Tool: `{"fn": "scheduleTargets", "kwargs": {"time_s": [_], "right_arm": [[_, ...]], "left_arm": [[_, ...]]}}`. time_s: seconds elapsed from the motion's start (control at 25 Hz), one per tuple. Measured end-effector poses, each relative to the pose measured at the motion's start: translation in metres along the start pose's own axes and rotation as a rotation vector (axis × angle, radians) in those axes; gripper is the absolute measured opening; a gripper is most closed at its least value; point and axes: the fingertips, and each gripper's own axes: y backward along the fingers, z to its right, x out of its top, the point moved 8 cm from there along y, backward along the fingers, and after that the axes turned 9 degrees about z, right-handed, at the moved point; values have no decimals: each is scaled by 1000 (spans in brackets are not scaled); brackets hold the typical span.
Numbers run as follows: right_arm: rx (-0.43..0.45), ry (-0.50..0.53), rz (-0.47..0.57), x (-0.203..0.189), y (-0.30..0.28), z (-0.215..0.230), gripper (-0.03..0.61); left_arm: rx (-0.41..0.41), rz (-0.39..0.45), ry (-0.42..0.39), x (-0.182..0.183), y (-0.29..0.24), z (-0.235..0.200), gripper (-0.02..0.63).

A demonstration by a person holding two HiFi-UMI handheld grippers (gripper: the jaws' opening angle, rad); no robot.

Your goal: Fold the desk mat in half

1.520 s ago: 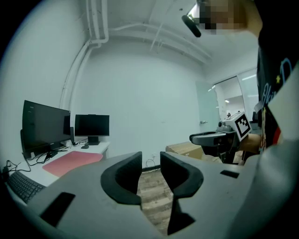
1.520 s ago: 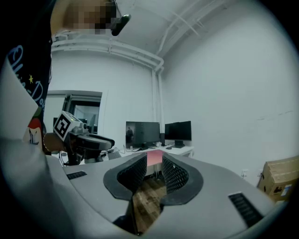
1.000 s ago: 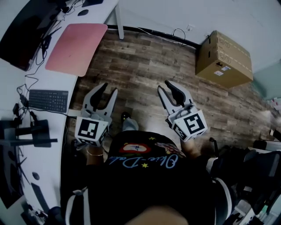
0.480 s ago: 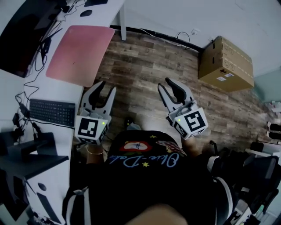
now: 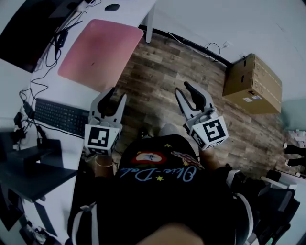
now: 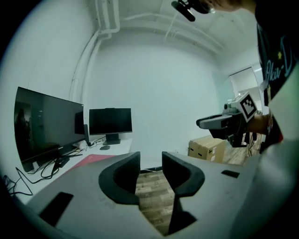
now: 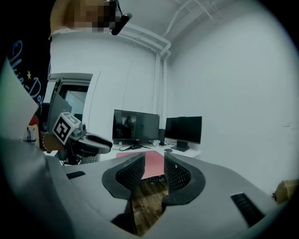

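Observation:
The pink desk mat [image 5: 100,52] lies flat and unfolded on the white desk [image 5: 28,103] at the upper left; it also shows in the left gripper view [image 6: 86,161] and between the jaws in the right gripper view [image 7: 152,161]. My left gripper [image 5: 117,94] hovers at the desk's edge, just short of the mat's near side, open and empty [image 6: 150,163]. My right gripper [image 5: 183,89] hangs over the wooden floor to the right of the desk, well off the mat. Its jaws are opening with nothing between them [image 7: 154,165].
A black keyboard [image 5: 60,117] lies on the desk left of my left gripper. A monitor [image 5: 26,33], cables and a mouse [image 5: 112,7] sit beyond the mat. A cardboard box [image 5: 253,86] stands on the floor at the right, by the wall.
The desk and mat have drawn nearer in the head view. Both grippers have crept slightly toward the desk. The right jaws stand a little wider than before.

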Motion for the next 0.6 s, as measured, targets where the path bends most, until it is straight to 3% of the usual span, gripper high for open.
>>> {"fn": "scheduleTargets", "kwargs": {"time_s": [0.32, 0.6], "right_arm": [[132, -20, 14, -12, -64, 44, 94], [374, 30, 32, -17, -180, 104, 98]], "left_arm": [[144, -101, -52, -9, -26, -20, 136], [372, -176, -11, -18, -69, -43, 146]]}}
